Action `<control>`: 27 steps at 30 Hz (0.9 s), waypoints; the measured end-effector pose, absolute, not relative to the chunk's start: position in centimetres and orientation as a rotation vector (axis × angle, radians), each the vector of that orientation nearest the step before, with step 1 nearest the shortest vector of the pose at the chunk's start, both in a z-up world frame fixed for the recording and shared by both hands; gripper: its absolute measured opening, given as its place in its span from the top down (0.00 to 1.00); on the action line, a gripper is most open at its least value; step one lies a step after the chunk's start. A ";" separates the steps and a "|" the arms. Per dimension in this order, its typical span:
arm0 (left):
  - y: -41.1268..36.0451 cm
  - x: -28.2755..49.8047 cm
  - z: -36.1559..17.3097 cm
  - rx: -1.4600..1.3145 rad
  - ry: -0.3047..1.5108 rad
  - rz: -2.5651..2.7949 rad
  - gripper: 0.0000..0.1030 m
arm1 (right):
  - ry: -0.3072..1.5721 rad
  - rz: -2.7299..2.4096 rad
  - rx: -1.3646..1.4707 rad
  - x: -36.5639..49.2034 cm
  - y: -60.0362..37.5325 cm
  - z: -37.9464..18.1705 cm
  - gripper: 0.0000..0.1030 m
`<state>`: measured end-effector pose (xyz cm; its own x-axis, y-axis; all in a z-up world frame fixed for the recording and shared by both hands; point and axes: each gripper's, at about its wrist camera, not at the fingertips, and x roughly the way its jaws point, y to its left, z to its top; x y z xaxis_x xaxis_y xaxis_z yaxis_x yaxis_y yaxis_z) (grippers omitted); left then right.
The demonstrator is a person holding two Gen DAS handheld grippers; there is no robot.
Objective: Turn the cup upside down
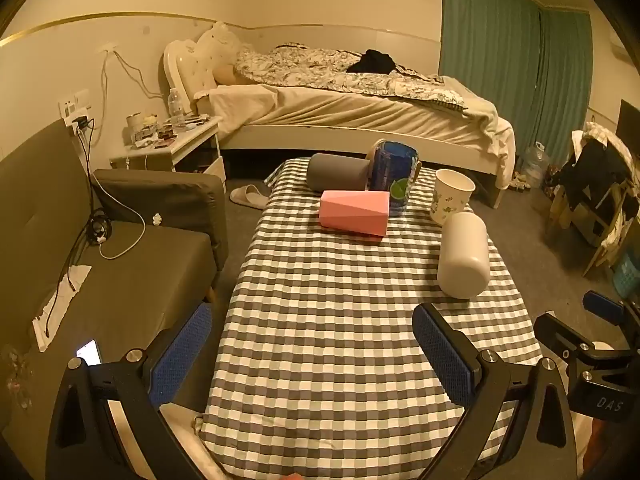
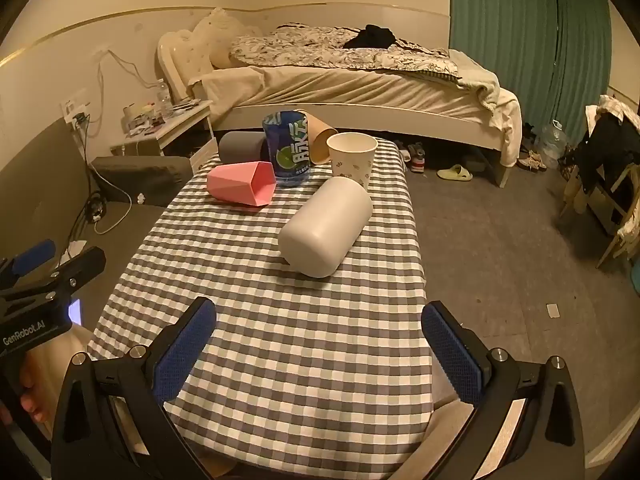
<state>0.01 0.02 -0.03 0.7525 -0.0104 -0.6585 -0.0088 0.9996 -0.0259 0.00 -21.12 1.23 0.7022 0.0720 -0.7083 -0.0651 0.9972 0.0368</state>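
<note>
Nearest, the left gripper (image 1: 312, 354) and right gripper (image 2: 320, 350) hang over the near end of the counter (image 2: 280, 360), each spread wide and holding nothing — probably ready to approach. Their pads are blue and finely dimpled, for grip I would judge. The counter wears a soft grey-and-white checked cloth.

Further in, a smooth matte white cup (image 2: 325, 227) lies on its side, closed base toward the grippers. Beyond it lies a faceted pink cup (image 2: 242, 188), also on its side. Just behind the white one stands a patterned paper cup (image 2: 352, 160), mouth up — likely the one to flip. Farthest stand a glossy blue cup (image 2: 287, 148), a tilted brown cup (image 2: 320, 140) and a lying grey cup (image 2: 240, 147).
</note>
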 end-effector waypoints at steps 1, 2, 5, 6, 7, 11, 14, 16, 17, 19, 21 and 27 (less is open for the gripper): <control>0.0 0.0 -0.1 -0.025 0.721 -0.001 0.00 | 0.791 0.076 0.008 0.0 -21.0 1.2 0.00; 0.0 0.1 -0.1 -0.023 0.723 -0.002 0.00 | 0.791 0.076 0.008 -0.1 -21.0 1.2 0.00; 0.0 0.3 -0.2 -0.021 0.727 -0.006 0.00 | 0.796 0.076 0.011 -0.1 -20.8 1.2 0.00; 0.1 0.4 -0.2 -0.020 0.729 -0.008 0.00 | 0.797 0.076 0.011 -0.1 -20.8 1.2 0.00; 0.1 0.5 -0.2 -0.019 0.730 -0.009 0.00 | 0.798 0.076 0.011 -0.1 -20.8 1.3 0.00; -0.3 -0.1 -0.1 -0.018 0.713 0.001 0.00 | 0.798 0.079 0.013 -0.3 -20.4 1.4 0.00; -0.2 -0.3 0.0 -0.017 0.712 0.003 0.00 | 0.794 0.074 0.004 -0.3 -20.2 1.4 0.00; -0.3 -0.3 0.0 -0.016 0.712 0.006 0.00 | 0.796 0.072 0.009 -0.1 -20.5 1.5 0.00; -0.3 -0.3 0.0 -0.015 0.713 0.006 0.00 | 0.791 0.079 -0.004 -0.3 -20.6 1.4 0.00; -0.2 -0.3 -0.1 -0.015 0.714 0.006 0.00 | 0.792 0.079 -0.003 -0.3 -20.6 1.4 0.00; -0.3 -0.5 0.0 -0.013 0.715 0.005 0.00 | 0.792 0.081 -0.003 -0.3 -20.7 1.4 0.00; -0.3 -0.5 0.0 -0.011 0.715 0.005 0.00 | 0.792 0.080 -0.004 -0.3 -20.6 1.4 0.00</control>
